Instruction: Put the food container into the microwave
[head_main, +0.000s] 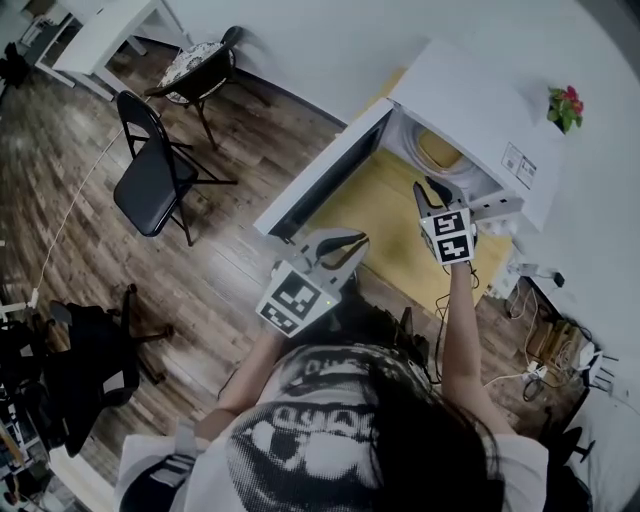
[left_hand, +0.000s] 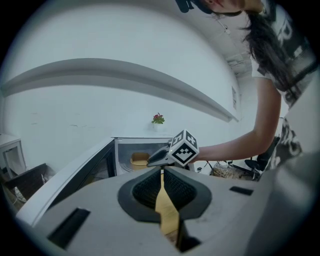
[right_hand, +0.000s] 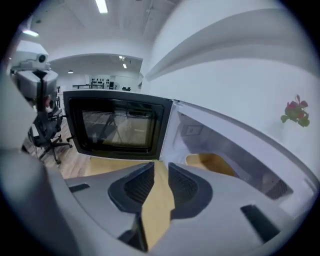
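Observation:
The white microwave (head_main: 470, 110) stands on a yellow table (head_main: 385, 215) with its door (head_main: 322, 178) swung wide open to the left. A tan food container (head_main: 437, 150) sits inside the cavity, free of both grippers; it also shows in the left gripper view (left_hand: 139, 160) and the right gripper view (right_hand: 210, 164). My right gripper (head_main: 432, 190) hovers just outside the opening, its jaws a little apart and empty (right_hand: 161, 167). My left gripper (head_main: 345, 245) is lower, near the outer end of the door, with its pads meeting and nothing held (left_hand: 161, 172).
A small potted plant (head_main: 565, 105) sits on the microwave's top. Two folding chairs (head_main: 155, 175) stand on the wooden floor to the left. Cables and a power strip (head_main: 540, 350) lie on the floor at the right. A white wall runs behind the microwave.

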